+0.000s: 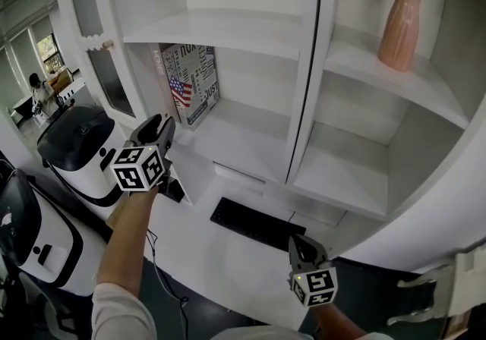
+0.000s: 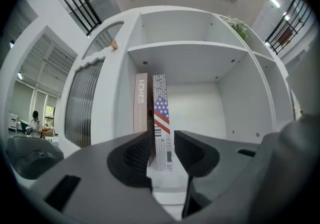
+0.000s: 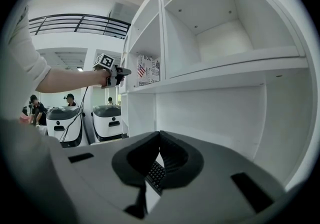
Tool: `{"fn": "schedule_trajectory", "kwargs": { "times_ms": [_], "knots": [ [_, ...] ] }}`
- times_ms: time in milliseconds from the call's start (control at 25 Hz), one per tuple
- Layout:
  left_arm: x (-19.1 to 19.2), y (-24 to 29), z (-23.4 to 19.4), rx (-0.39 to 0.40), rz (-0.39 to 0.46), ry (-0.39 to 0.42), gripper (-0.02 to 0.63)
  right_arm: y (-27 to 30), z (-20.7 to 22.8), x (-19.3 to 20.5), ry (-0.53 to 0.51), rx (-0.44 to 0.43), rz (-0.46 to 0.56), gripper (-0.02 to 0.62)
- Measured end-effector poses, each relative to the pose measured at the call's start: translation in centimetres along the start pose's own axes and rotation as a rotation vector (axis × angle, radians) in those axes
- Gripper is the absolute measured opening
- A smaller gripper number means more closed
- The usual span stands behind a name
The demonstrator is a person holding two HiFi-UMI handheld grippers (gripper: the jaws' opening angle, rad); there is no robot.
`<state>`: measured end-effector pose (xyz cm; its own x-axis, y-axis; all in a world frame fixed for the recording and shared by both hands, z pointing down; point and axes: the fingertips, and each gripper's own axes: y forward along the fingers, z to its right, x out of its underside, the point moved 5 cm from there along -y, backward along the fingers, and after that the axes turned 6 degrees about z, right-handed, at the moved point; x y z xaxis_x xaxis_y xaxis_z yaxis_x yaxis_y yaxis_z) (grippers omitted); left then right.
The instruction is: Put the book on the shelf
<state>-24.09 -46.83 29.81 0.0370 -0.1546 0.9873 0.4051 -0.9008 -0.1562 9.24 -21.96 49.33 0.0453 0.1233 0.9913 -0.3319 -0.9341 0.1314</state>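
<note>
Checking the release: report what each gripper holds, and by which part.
Nothing is held. The left gripper is open, short of the book standing on the shelf; the right gripper is shut and empty.

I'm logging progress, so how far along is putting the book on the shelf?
Done: the book stands upright on the shelf beside a second book. In hand: the left hand-held gripper is open, jaws either side of the book's edge without pressing. Left: probably just drawing it away. The right hand-held gripper is shut, empty.
</note>
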Motion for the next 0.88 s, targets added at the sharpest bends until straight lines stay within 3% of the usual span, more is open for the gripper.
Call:
{"fn": "schedule_trajectory", "kwargs": {
  "times_ms": [880],
  "knots": [
    [2.6,-16.1,1.6,-0.14,-0.133,0.005,0.058,-0.4,-7.2,-2.1,-0.035,-0.149,0.053,0.003]
  ]
}}
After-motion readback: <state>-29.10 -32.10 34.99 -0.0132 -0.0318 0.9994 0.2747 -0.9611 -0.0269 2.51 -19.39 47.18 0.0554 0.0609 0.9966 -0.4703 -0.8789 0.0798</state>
